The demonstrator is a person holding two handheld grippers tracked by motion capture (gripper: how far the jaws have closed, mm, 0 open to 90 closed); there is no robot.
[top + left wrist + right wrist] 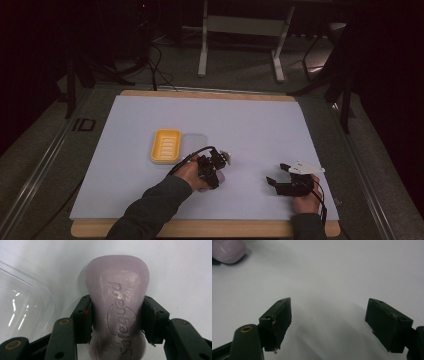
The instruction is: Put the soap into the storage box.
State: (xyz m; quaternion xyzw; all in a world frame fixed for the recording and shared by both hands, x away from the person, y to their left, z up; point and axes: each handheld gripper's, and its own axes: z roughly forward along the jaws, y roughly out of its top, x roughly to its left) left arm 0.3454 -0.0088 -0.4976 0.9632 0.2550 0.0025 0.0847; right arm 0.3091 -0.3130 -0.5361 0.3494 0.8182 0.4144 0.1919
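A pale purple soap bar with raised lettering lies on the white table sheet. My left gripper is shut on it, one pad pressing each side of its narrow waist. In the high view the left gripper sits just right of a yellow ribbed soap dish. My right gripper rests low over the sheet near the front right, open, with nothing between its fingers. From there the soap bar shows at the far left.
A clear plastic lid lies on the sheet just left of the soap, next to the yellow dish. The sheet covers a wooden board. Beyond the table stand the legs of a white frame and dark stands.
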